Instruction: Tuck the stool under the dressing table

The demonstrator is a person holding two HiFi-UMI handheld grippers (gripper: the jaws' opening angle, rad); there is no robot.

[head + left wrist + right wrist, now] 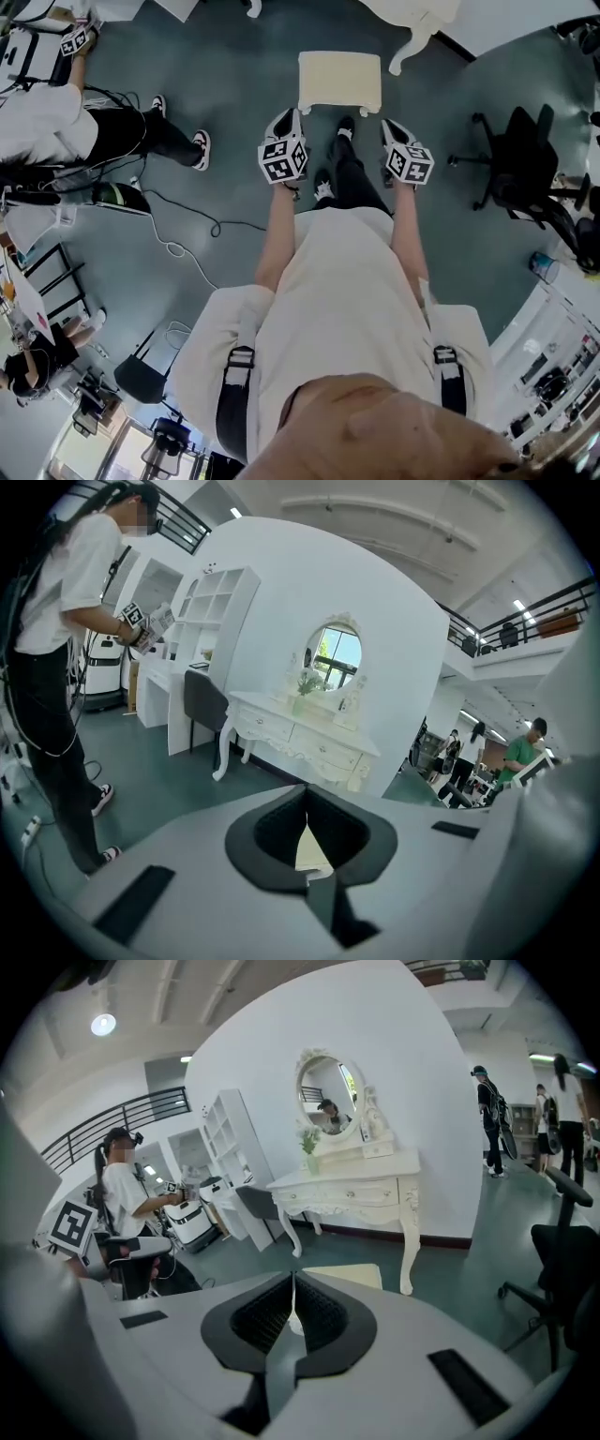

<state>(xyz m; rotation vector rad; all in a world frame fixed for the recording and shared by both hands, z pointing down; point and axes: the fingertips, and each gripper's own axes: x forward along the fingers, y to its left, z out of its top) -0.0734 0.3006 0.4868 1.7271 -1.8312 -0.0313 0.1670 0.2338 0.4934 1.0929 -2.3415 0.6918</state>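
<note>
Stool (339,82) stood just ahead of left tongs (284,122) and right tongs (394,131), both clenched empty; only gripper views showed the mirror (323,1087) on the dressing table (347,1190).

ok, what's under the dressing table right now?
Under the dressing table only bare floor and wall show between its legs. The stool stands in front, not under. The right hand-held gripper hides the stool's legs.
</note>
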